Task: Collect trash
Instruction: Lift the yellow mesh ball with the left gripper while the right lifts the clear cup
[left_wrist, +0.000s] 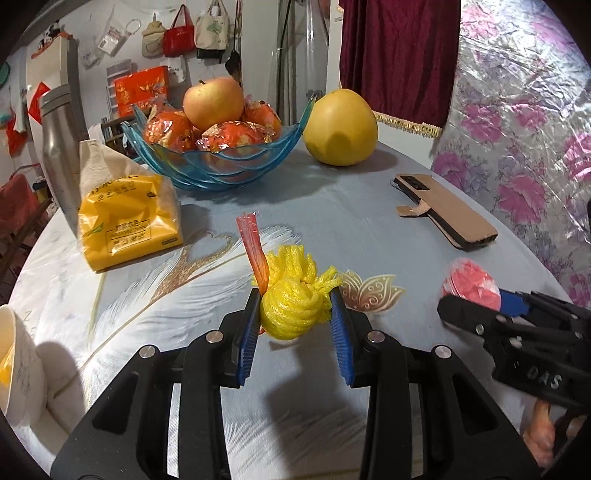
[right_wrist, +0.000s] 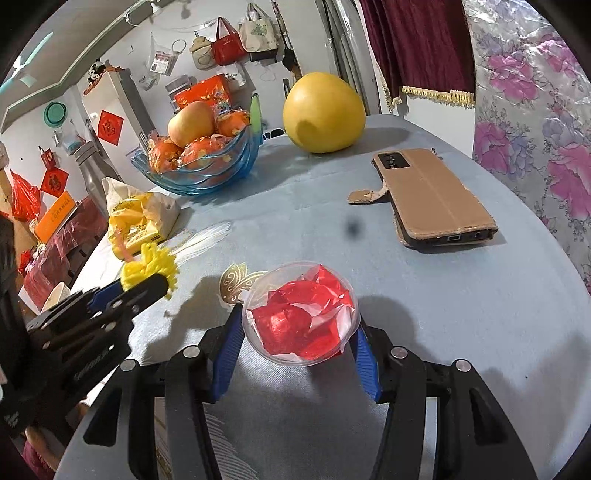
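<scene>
Trash here means two pieces, each caught in a gripper above the table (left_wrist: 332, 206), and the blue glass fruit bowl (left_wrist: 221, 162) serves as the landmark for placing them. The yellow foam net (left_wrist: 291, 306), crumpled into a ball with a red plastic strip (left_wrist: 253, 251) sticking up from it, sits nearer the camera than the bowl, clamped between the blue pads of the left gripper (left_wrist: 295, 321); its shadow falls on the cloth beneath, so it looks lifted off the surface. The clear plastic dome (right_wrist: 301, 314), stuffed with crumpled red wrapper (right_wrist: 303, 317), is also on the near side of the bowl and further right, pinched between the pads of the right gripper (right_wrist: 299, 332), which press on its two sides. Seen from the right wrist camera, the left gripper (right_wrist: 147, 284) and its yellow net lie between the dome and the bowl's left side. Just right of the bowl stands a large yellow pomelo (left_wrist: 340, 125). Further right and nearer lies a phone in a brown flip case (right_wrist: 436, 199). Left of the bowl, touching or nearly so, rests a yellow packet (left_wrist: 129, 218), with a steel flask (left_wrist: 59, 147) behind it. The bowl itself holds an apple (left_wrist: 213, 101) on top of foil-wrapped oranges (left_wrist: 168, 129).
</scene>
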